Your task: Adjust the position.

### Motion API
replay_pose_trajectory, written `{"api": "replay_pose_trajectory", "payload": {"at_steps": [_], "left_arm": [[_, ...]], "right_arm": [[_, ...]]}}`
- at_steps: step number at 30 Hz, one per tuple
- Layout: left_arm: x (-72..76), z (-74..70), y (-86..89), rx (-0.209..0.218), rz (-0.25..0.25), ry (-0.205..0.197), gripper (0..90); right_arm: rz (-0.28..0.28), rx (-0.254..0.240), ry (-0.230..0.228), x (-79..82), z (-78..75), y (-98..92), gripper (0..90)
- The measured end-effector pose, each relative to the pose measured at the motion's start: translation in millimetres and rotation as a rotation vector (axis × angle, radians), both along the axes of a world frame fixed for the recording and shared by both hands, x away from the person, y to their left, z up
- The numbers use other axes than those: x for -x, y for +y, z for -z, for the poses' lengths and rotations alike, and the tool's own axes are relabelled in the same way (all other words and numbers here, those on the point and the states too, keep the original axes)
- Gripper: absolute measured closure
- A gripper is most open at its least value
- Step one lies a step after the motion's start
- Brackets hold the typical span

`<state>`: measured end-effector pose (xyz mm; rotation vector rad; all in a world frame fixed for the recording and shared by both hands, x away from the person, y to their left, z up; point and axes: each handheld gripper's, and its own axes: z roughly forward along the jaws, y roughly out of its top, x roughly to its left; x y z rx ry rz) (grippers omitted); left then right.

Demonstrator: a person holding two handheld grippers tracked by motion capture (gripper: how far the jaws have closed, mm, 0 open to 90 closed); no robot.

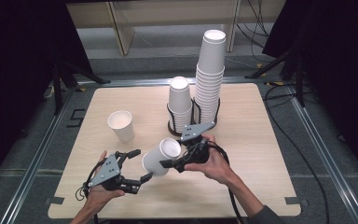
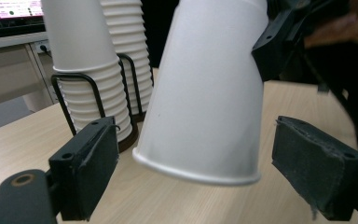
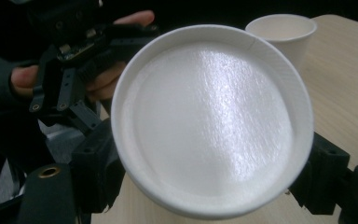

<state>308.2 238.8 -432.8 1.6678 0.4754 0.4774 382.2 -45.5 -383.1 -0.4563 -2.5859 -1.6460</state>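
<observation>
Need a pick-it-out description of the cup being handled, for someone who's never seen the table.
Start at the wire rack with two cup stacks at the back of the wooden table. Just in front of it the right gripper holds one white paper cup off the table. Unlike the loose cup standing upright at left, it is tilted and in mid-air.

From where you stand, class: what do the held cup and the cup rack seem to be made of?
Held cup: apparently paper, white, matt outside with a rolled rim; its inside base gleams faintly in the right gripper view, hinting at a thin coating.
Cup rack: probably metal wire, black and smooth, bent into thin loops around the stacked cups.
</observation>
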Motion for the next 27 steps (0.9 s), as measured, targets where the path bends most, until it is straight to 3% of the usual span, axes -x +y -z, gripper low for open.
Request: {"api": "replay_pose_trajectory", "payload": {"at_steps": [2, 4, 7, 10, 11, 12, 13, 16, 21, 26, 27], "left_arm": [[-1.9, 0.1, 3.2, 0.044, -0.005, 0.019, 14.0], [-3.6, 1.0, 3.5, 0.058, -0.003, 0.034, 14.0], [-3.9, 3.2, 1.2, 0.061, 0.006, 0.056, 14.1], [-3.4, 4.7, -2.1, 0.034, 0.002, 0.069, 14.3], [-4.1, 5.8, -3.5, 0.045, 0.010, 0.063, 14.3], [-3.7, 5.1, -3.1, 0.030, 0.005, 0.067, 14.3], [-4.3, 5.7, -4.1, 0.050, 0.015, 0.056, 13.8], [-2.6, 4.1, -3.1, 0.031, 0.011, 0.061, 12.4], [-2.3, 3.9, -6.4, 0.018, -0.014, 0.052, 8.4], [-2.2, 2.7, -7.8, 0.007, -0.028, 0.038, 3.1], [-2.3, 2.7, -7.7, 0.000, -0.032, 0.039, 2.5]], "right_arm": [[0.035, -0.044, 0.040, -2.8, -1.2, -6.7, 23.8], [0.035, -0.087, 0.040, -6.6, -1.4, -10.6, 23.8], [0.038, -0.113, 0.039, -7.5, -3.2, -13.4, 23.9], [0.022, -0.141, 0.048, -6.0, -4.8, -12.1, 24.0], [0.013, -0.146, 0.047, -5.7, -5.1, -11.4, 24.0], [0.005, -0.150, 0.056, -4.7, -5.5, -10.5, 24.0], [0.002, -0.155, 0.064, -3.7, -5.5, -9.3, 24.0], [-0.008, -0.162, 0.046, -3.0, -4.8, -6.2, 24.1], [-0.045, -0.198, 0.084, -2.0, -1.4, 0.7, 24.2], [-0.051, -0.186, 0.104, -0.2, -0.3, 3.6, 24.2], [-0.061, -0.188, 0.135, 1.4, -0.4, 4.4, 24.1]]}}
